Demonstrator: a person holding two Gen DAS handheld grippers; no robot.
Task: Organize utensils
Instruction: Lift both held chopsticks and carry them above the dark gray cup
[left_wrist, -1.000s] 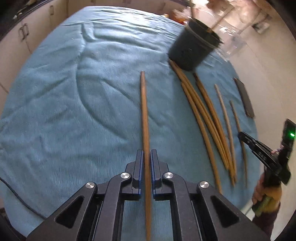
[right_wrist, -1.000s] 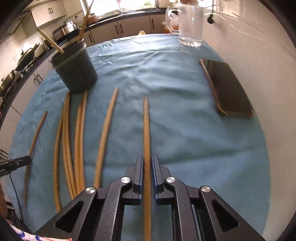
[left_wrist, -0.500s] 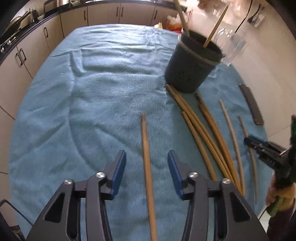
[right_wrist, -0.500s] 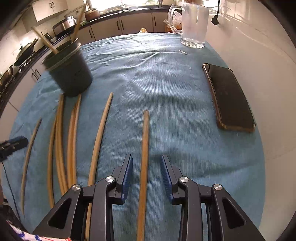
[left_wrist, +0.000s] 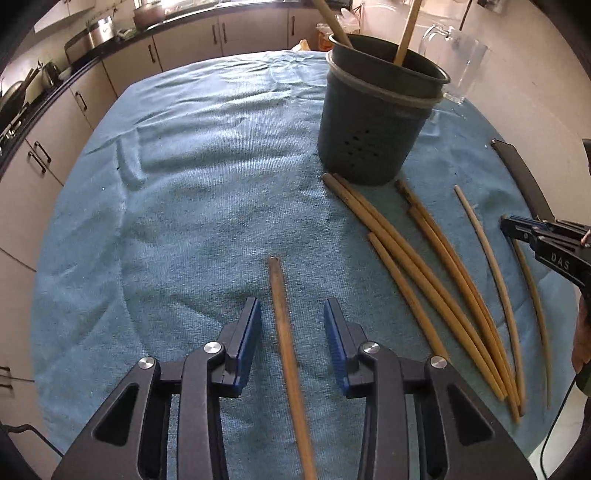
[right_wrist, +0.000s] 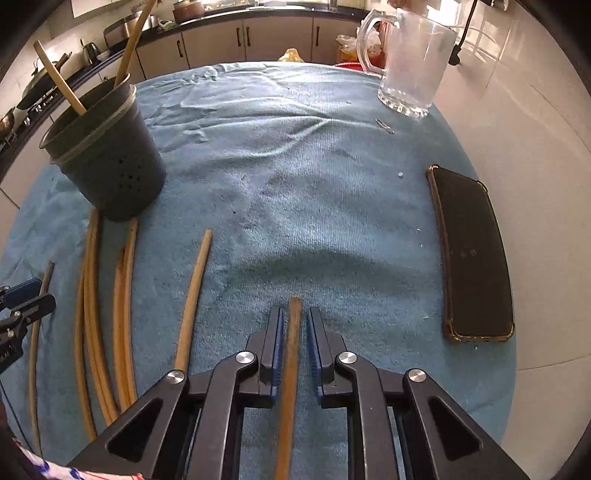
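My left gripper (left_wrist: 292, 325) is open, its blue pads well apart on either side of a wooden stick (left_wrist: 286, 343) that lies on the blue towel (left_wrist: 207, 177). My right gripper (right_wrist: 295, 332) has its pads close on both sides of another wooden stick (right_wrist: 290, 365), with thin gaps still showing. A dark perforated holder (left_wrist: 373, 122) stands on the towel with two sticks upright in it; it also shows in the right wrist view (right_wrist: 107, 158). Several more sticks (left_wrist: 424, 266) lie in a row between the two grippers.
A black phone (right_wrist: 472, 254) lies at the towel's right edge. A glass mug (right_wrist: 413, 59) stands at the far right. A small paperclip (right_wrist: 386, 125) lies near it. Kitchen cabinets run behind the table.
Both grippers let go of their sticks and drew back. The left stays wide open; the right has since narrowed around its stick again.
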